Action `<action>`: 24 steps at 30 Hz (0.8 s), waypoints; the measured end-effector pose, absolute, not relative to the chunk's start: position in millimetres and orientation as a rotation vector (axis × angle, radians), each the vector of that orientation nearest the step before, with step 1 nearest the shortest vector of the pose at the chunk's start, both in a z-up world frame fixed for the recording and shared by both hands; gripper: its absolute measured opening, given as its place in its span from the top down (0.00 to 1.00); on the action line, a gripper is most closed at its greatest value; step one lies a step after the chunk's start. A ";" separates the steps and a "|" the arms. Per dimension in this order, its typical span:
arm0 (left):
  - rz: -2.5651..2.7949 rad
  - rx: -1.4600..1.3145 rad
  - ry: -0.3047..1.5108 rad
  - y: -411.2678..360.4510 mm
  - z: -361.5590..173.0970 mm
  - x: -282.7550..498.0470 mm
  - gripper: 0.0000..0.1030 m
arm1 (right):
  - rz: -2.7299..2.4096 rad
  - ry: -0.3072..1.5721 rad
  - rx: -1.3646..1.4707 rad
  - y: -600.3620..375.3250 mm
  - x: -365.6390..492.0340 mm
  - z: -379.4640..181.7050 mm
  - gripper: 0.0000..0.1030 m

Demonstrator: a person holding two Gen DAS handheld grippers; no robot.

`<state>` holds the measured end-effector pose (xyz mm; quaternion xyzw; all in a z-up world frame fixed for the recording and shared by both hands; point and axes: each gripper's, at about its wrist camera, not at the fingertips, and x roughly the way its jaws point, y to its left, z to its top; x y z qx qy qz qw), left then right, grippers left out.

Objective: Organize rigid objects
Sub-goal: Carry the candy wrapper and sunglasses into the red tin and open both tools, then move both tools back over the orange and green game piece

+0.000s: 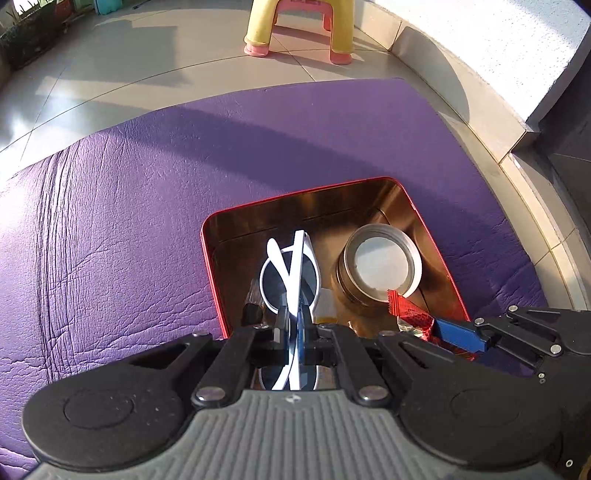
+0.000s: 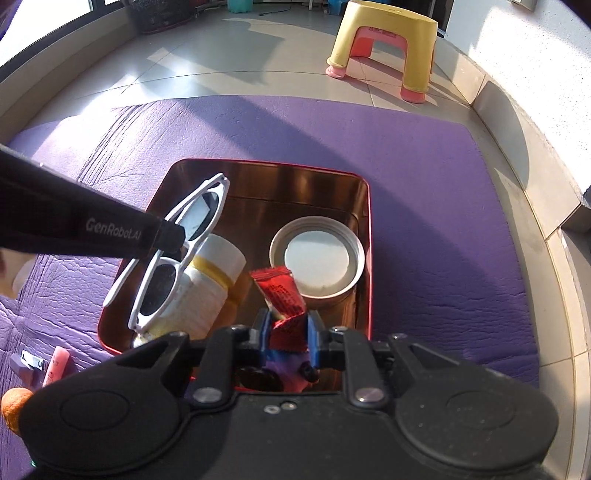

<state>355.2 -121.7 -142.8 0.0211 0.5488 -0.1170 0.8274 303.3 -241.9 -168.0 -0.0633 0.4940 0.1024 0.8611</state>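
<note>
From the left wrist view, the left tool [image 1: 295, 325] is clamped tight on a pair of white sunglasses [image 1: 291, 273], folded, their frame pinched between the black fingers and held above the near left part of a red tin [image 1: 424, 221] with a shiny golden inside. The tin lies on a purple leather-look mat [image 1: 129, 221] spread on the tiled floor [image 1: 110, 74]. Inside the tin, toward its right side, stands a round metal lid [image 1: 380, 266] with a pale disc in its middle. At the right edge the right tool [image 1: 432, 326] comes in with its blue pad closed on a red foil packet [image 1: 408, 312] — the packet's far end lies just before the round lid. A yellow stool [image 1: 295, 26] with pink feet stands beyond the mat. From the right wrist view, the right tool [image 2: 288, 332] has its blue pads nearly together, pressing on the red foil packet [image 2: 282, 295], which hangs over the near side of the red tin [image 2: 364, 258]. The left tool [image 2: 173, 242] reaches in from the left, gripping the white sunglasses [image 2: 177, 254] at the bridge — they hang tilted over a white bottle [image 2: 207, 291] with a yellow band that lies in the tin's left half. The round metal lid [image 2: 317, 258] sits at the tin's right. On the purple mat [image 2: 443, 221] left of the tin lie a pink tube [image 2: 55, 363] and an orange ball [image 2: 14, 404], and the yellow stool [image 2: 388, 44] stands on the tiled floor [image 2: 221, 55] beyond.
</note>
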 end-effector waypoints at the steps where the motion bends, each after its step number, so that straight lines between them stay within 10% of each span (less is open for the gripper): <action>1: -0.248 0.044 1.172 -121.8 -145.2 354.3 0.97 | 0.214 1.036 -0.131 -242.8 303.7 -168.0 0.80; 24: -0.238 0.037 1.121 -112.8 -114.0 320.7 0.90 | 0.203 0.988 -0.047 -251.9 282.0 -132.0 0.55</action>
